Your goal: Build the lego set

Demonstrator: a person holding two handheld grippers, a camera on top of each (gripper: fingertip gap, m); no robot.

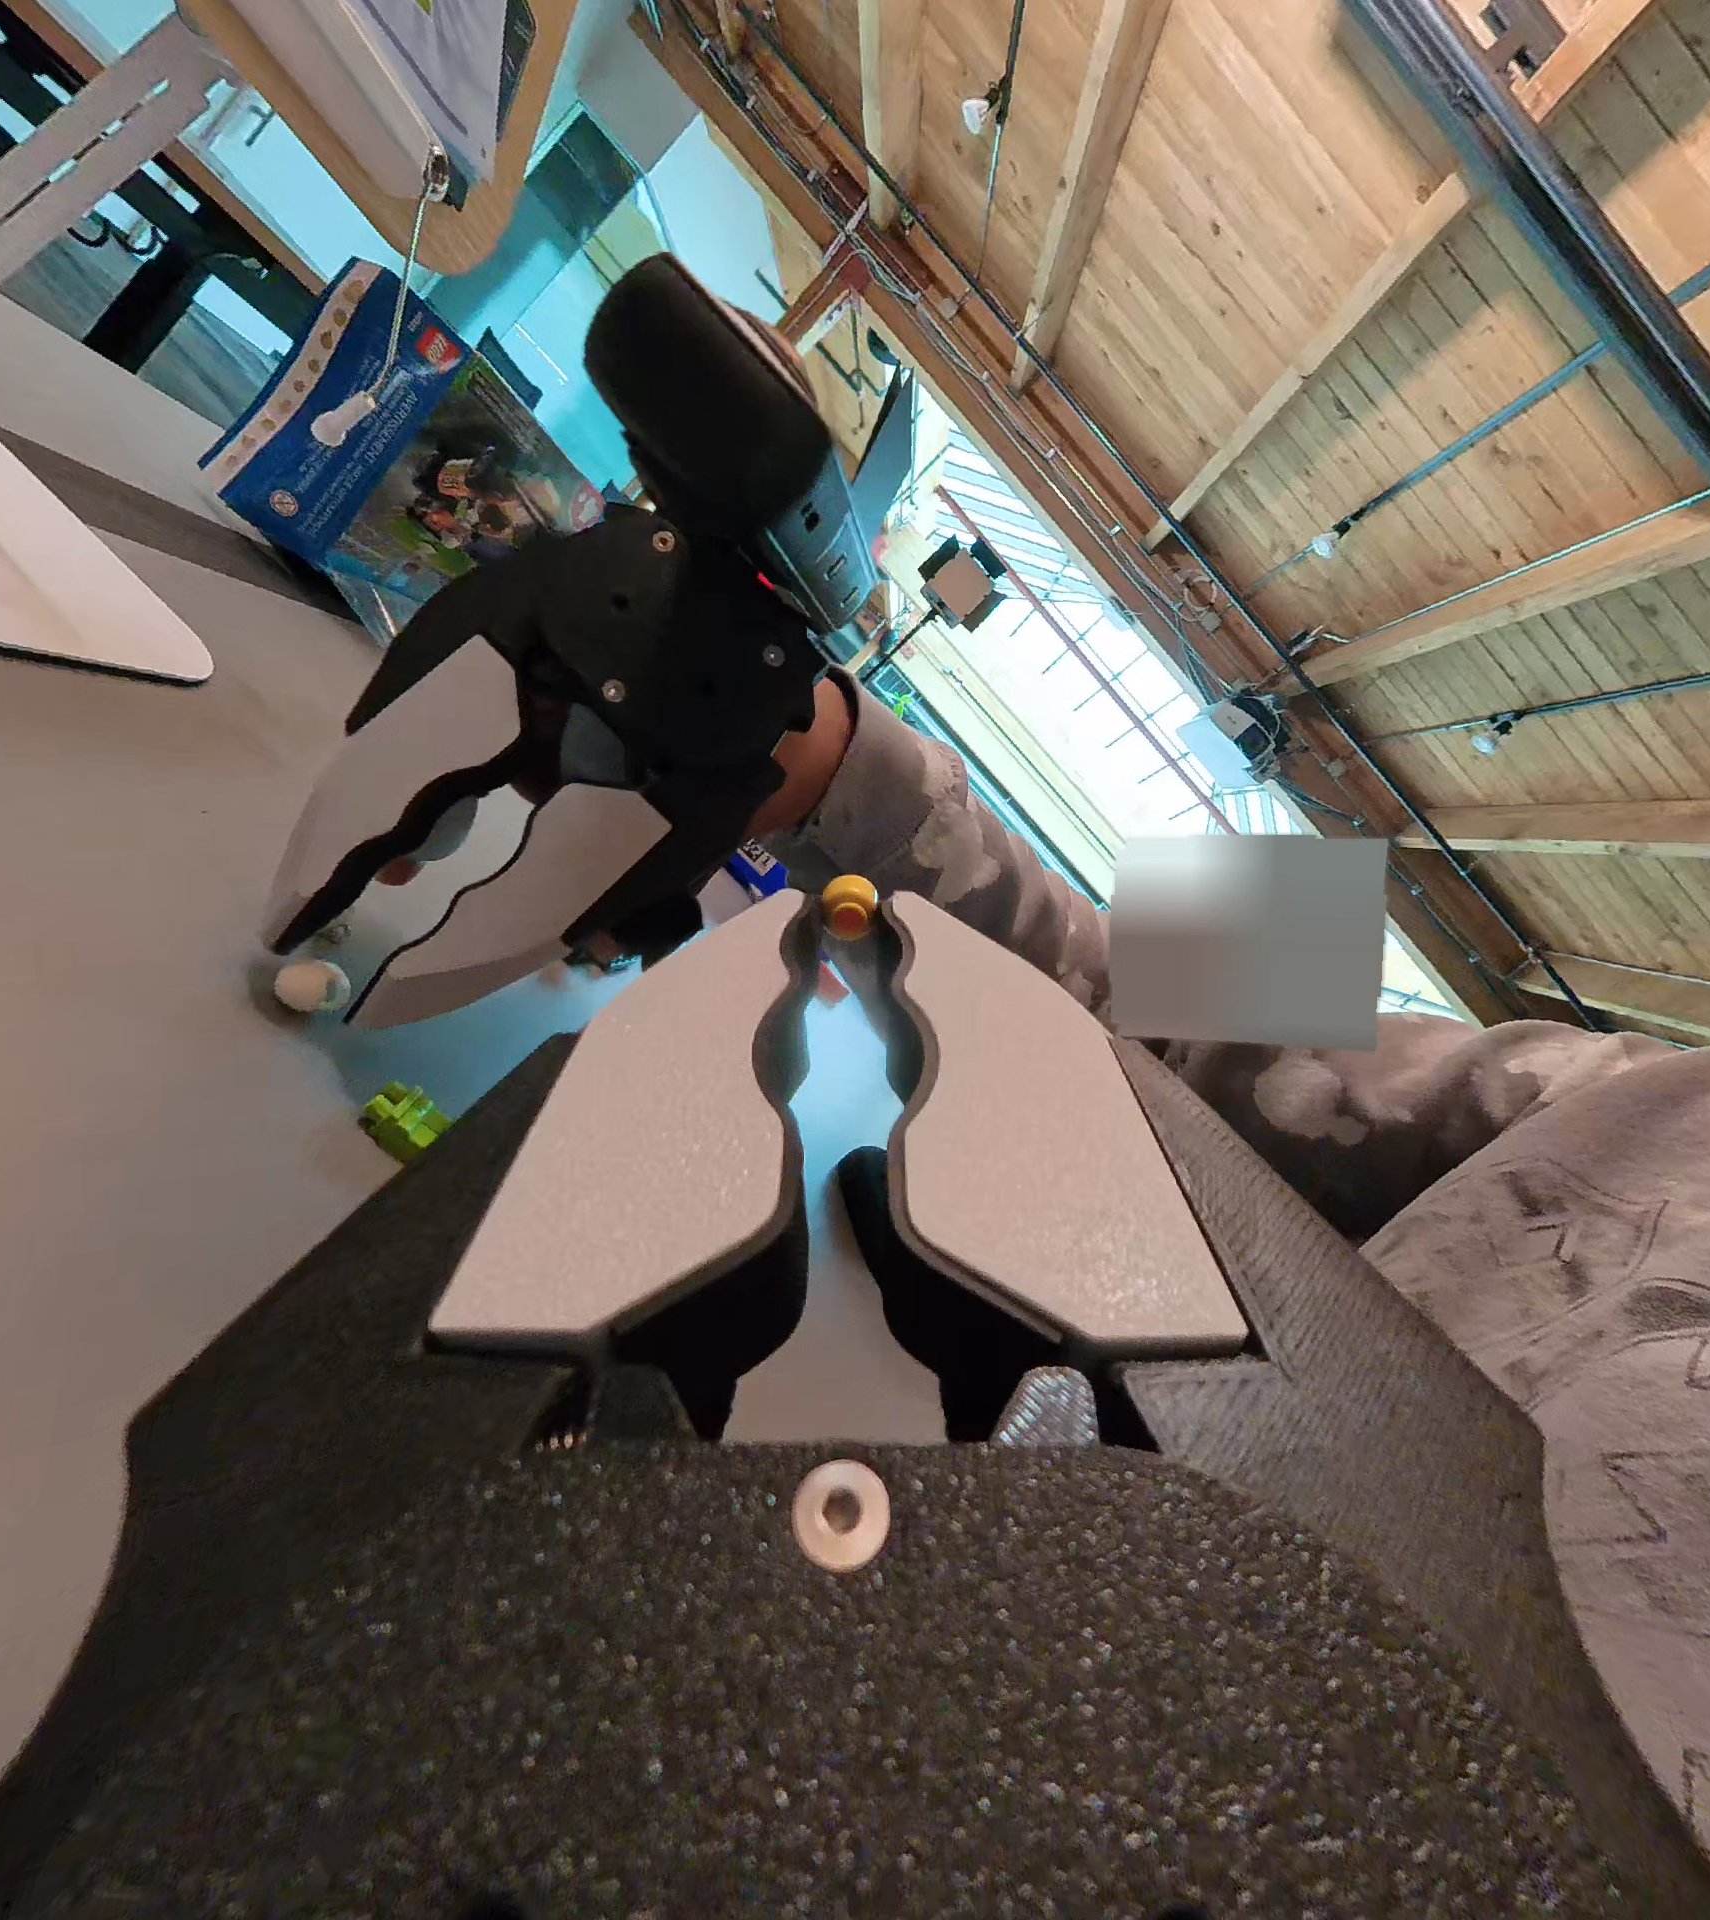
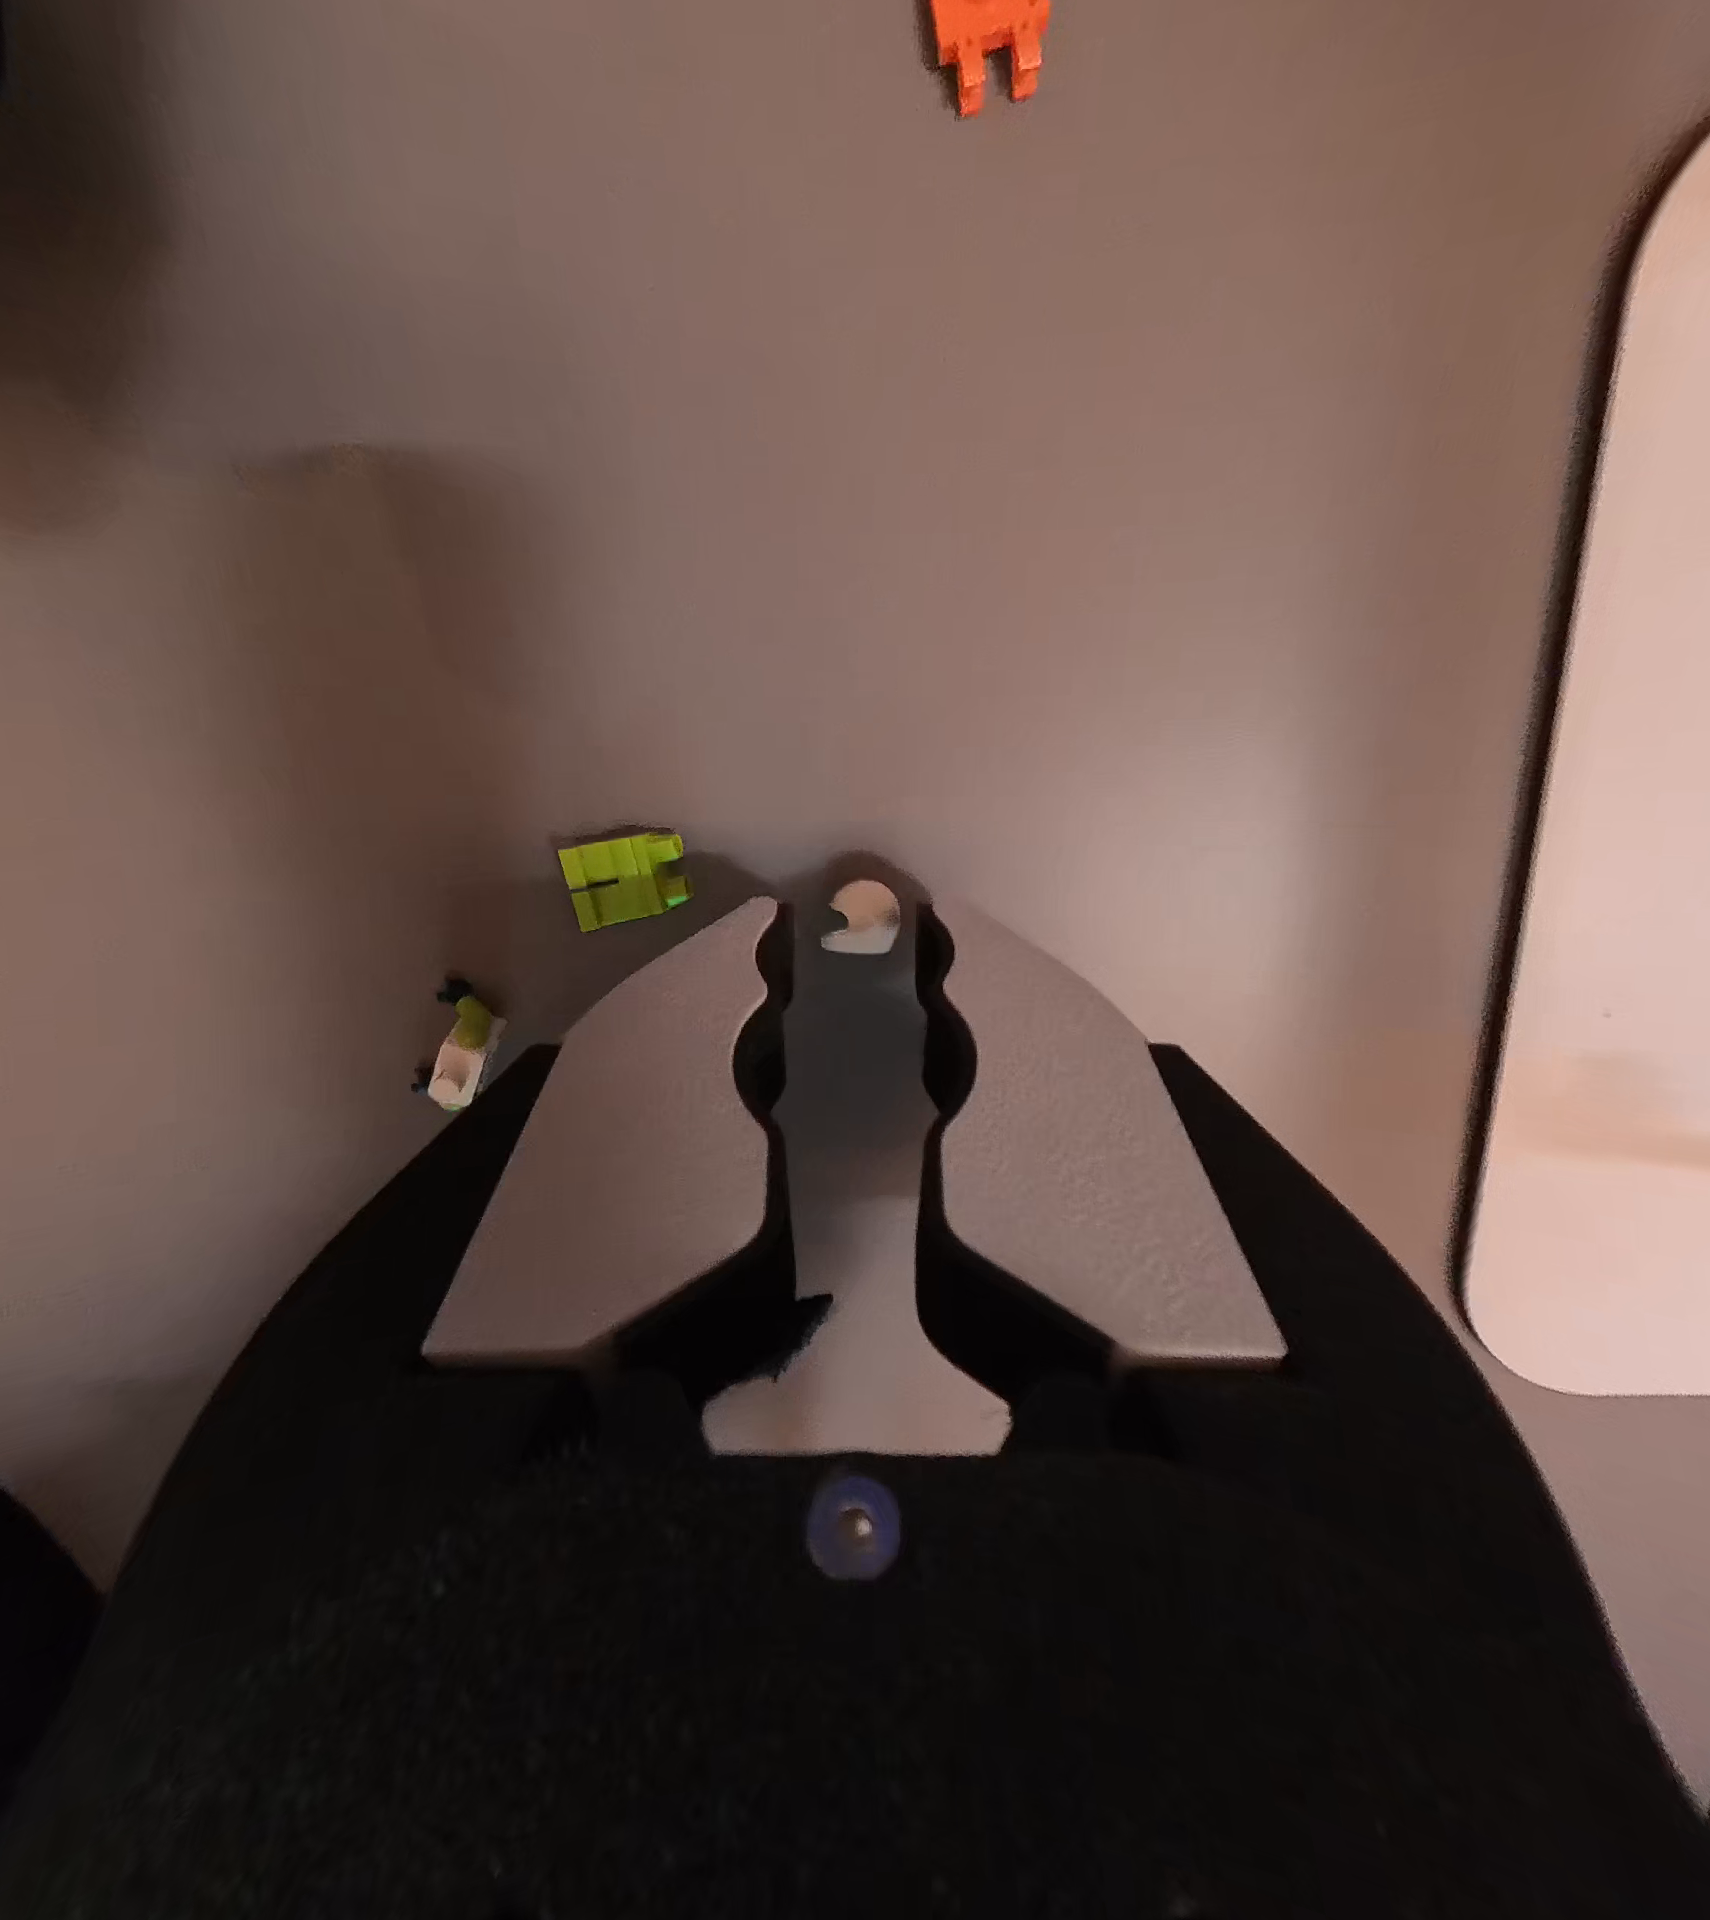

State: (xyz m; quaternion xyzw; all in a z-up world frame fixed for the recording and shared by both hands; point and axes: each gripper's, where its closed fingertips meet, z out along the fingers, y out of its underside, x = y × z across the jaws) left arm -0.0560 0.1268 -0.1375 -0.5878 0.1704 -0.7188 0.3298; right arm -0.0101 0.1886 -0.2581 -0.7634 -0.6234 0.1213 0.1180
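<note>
Left gripper (image 1: 843, 920) is sitting tilted up off the grey worktop (image 1: 82, 1039), its jaws pinching a small yellow minifig head (image 1: 849, 902) w/ a red mark right at the tips; jaws nearly together, clamped on that piece.

Right gripper (image 2: 849, 920) is pointing down at the worktop, jaws apart w/ a clear gap; a small white helmet piece (image 2: 859, 914) is lying on the surface between the tips, close to the right-hand tip; can't tell if it's touching.

From the left wrist view the right gripper is showing as the black one farther off, tips down by that same white piece.

Lime-green leg piece (image 2: 627, 879) is lying just beside the left tip of the right gripper; a white-and-green torso bit (image 2: 463, 1049) is lying a little nearer the camera, apart from it; an orange leg piece (image 2: 991, 47) is sitting well apart at the top edge.

A white tray (image 2: 1661, 727) w/ rounded corners is resting on the worktop at right; the lego box (image 1: 394, 457) is standing at the far side; a person's grey sleeve (image 1: 934, 821) is showing behind the right gripper.
</note>
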